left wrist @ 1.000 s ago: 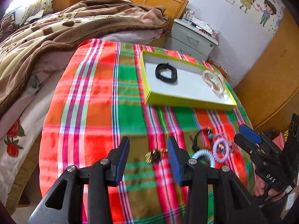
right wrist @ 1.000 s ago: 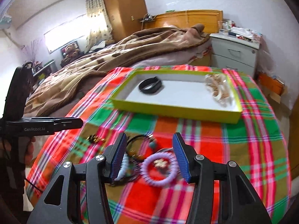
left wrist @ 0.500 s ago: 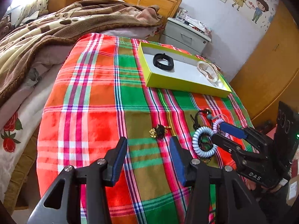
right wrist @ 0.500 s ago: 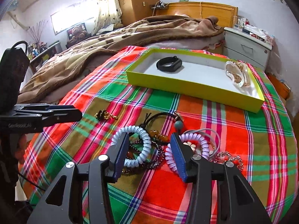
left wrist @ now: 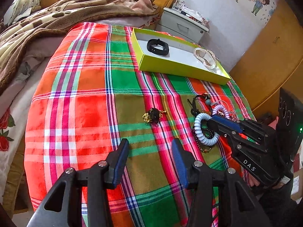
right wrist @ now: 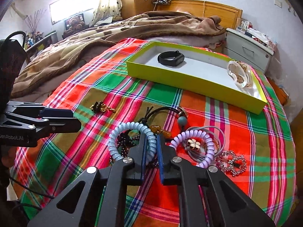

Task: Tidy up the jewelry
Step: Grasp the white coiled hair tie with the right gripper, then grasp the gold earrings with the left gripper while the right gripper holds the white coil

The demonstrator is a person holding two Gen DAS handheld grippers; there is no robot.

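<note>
Yellow-green tray: set well ahead of the right gripper; stiff, light. Pale blue spiral hair tie: lies directly at that gripper, its near coil being closed upon between the jaws; judged light, springy, best pinched across one coil. Left gripper: spread, nothing held.

A bed with a brown blanket lies at ten o'clock, a grey nightstand at two, a bright window at eleven
</note>
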